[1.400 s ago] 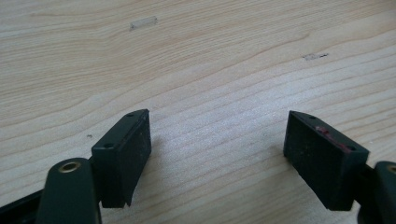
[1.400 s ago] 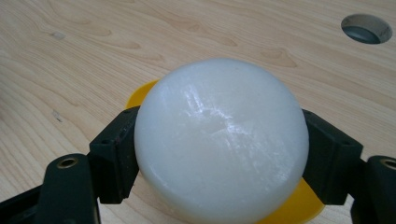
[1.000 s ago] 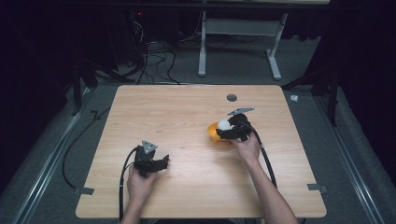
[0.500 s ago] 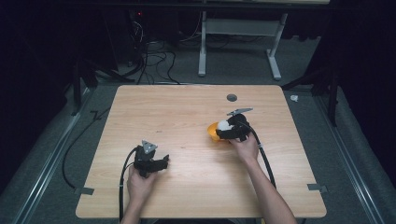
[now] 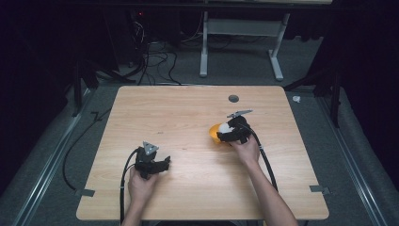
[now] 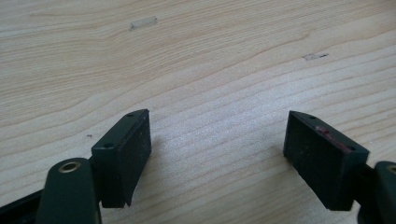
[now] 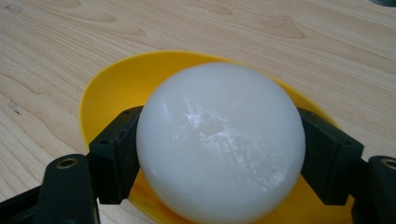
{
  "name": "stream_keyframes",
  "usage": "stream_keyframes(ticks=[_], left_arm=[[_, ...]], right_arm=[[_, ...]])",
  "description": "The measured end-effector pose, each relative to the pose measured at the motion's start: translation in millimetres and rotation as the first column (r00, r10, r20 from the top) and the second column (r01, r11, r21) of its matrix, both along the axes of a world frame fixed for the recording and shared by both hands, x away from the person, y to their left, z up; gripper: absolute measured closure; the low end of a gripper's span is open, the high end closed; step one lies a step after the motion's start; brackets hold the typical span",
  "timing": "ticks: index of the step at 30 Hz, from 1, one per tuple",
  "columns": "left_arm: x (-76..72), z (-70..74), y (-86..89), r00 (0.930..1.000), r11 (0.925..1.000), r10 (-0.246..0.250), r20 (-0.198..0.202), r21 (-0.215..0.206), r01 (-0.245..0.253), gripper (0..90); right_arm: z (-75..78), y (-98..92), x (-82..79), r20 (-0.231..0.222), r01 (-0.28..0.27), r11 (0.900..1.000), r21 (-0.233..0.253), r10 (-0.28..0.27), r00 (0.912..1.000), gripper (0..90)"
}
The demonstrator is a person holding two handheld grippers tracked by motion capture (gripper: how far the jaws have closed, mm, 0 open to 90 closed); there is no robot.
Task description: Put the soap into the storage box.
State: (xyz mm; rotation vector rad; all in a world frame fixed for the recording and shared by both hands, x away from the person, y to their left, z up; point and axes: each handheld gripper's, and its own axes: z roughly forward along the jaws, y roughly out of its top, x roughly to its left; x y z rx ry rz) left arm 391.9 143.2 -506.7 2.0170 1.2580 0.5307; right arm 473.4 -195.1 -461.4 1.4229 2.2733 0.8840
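The white puck (image 7: pixel 219 144), a smooth, rounded disc, sits over the yellow dish (image 7: pixel 116 88), with the dish's rim curving out behind and below it. The right gripper (image 7: pixel 219 154) has its two black fingers (image 7: pixel 116 154) pressed against the puck's opposite sides, closed on it. In the high view the puck (image 5: pixel 225 127) and the dish (image 5: pixel 214 133) lie right of the middle of the wooden table (image 5: pixel 188 108), with the right gripper (image 5: pixel 229 133) over them and the person's right hand (image 5: pixel 245 149) behind it. A dark round spot (image 5: pixel 233 98) marks the table near its far edge. The left gripper (image 5: pixel 162 165) rests well apart, toward the near left part of the table, held in the left hand (image 5: pixel 141 183). Its fingers (image 6: pixel 123 154) stand wide apart over bare wood, holding nothing
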Motion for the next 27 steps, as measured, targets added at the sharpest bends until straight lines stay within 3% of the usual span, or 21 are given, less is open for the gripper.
stream_keyframes(ticks=[9, 15, 27], left_arm=[[0.0, 0.0, -0.1, 1.0, 1.0, 0.0, 0.0, 0.001, 0.0, 23.8], [0.0, 0.0, -0.1, 1.0, 1.0, 0.0, 0.0, 0.001, 0.0, 23.8], [0.0, 0.0, 0.0, 1.0, 1.0, 0.0, 0.0, 0.001, 0.0, 23.8]], right_arm=[[8.7, -3.0, -2.4, 0.041, -0.002, 0.999, 0.034, 0.001, 0.9991, 24.6], [19.8, -7.7, -6.3, 0.095, 0.001, 0.998, 0.063, -0.007, 0.9954, 27.9], [27.0, -15.6, -10.5, 0.11, 0.003, 0.997, 0.08, -0.012, 0.9939, 27.6]])
